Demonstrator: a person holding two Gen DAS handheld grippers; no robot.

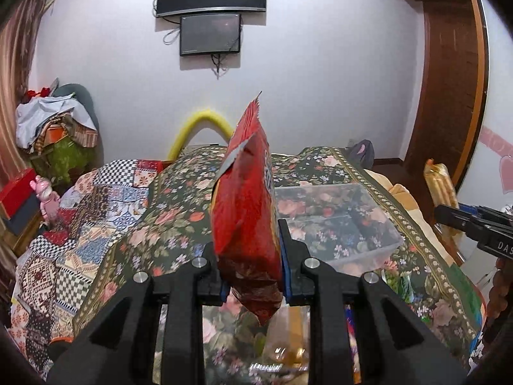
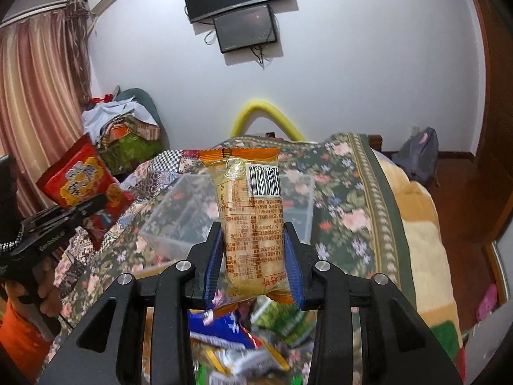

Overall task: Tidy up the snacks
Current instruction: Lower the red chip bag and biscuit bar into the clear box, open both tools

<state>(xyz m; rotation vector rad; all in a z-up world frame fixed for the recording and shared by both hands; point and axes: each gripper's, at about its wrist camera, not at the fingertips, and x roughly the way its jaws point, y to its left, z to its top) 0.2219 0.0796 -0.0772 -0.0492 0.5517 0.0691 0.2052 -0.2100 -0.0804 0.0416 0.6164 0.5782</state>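
We held a red bag (image 1: 247, 211) clamped in the left claw (image 1: 251, 272) and a cake (image 2: 253, 224) in the right claw (image 2: 255, 266); next, lowering both into the bin (image 1: 340, 221).

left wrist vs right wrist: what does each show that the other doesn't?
Left wrist only: the red snack bag edge-on, clamped in the left gripper, and a pink figurine by the bed's left edge.

Right wrist only: the orange-trimmed pastry packet's barcode side, clamped in the right gripper, a pile of loose snacks below it, the red snack bag's printed face, and the curtain.

Both: the clear divided bin on the floral bedspread, the yellow foam tube, two wall screens, each other's gripper.
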